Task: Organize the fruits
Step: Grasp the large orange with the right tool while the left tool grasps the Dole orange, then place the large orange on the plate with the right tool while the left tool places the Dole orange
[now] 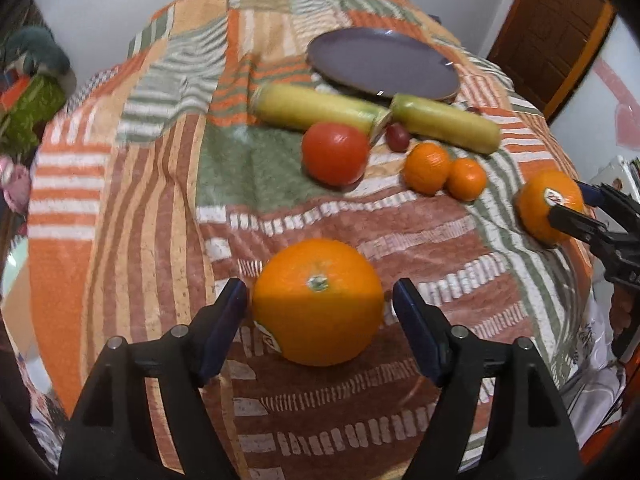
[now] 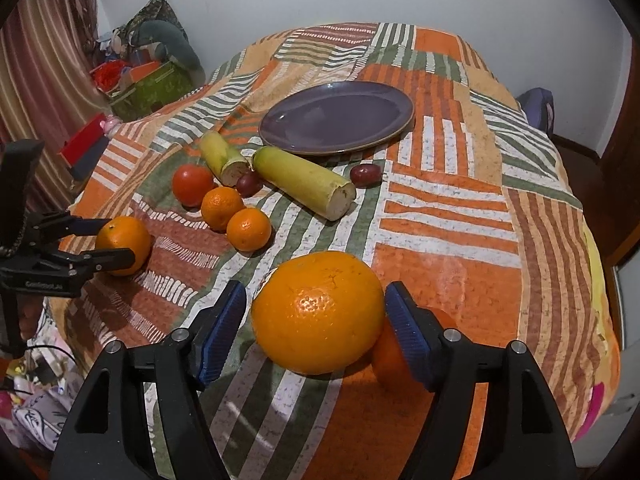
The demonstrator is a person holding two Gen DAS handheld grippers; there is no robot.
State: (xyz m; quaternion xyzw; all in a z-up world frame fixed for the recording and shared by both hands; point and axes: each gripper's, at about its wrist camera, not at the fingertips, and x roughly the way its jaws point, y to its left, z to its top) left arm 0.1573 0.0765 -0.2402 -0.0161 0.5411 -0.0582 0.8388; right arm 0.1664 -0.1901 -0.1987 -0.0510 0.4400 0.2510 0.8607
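My left gripper [image 1: 318, 304] is open with its jaws either side of a large orange [image 1: 318, 302] on the patchwork cloth; small gaps show at both pads. It also shows in the right wrist view [image 2: 120, 246]. My right gripper [image 2: 316, 312] is open around a second large orange [image 2: 318, 312]; the right pad is close to it. That orange also shows in the left wrist view [image 1: 548, 206]. A purple plate [image 2: 336, 118] lies empty at the back. Two mandarins [image 2: 236, 218], a tomato [image 2: 193, 184], two yellow-green stalk pieces [image 2: 304, 180] and two grapes [image 2: 366, 174] lie between.
The patchwork cloth [image 2: 460, 216] covers a rounded table that drops off on all sides. A green box of clutter [image 2: 148, 80] and a curtain [image 2: 44, 60] stand at the left. A brown door [image 1: 552, 36] is at the back right.
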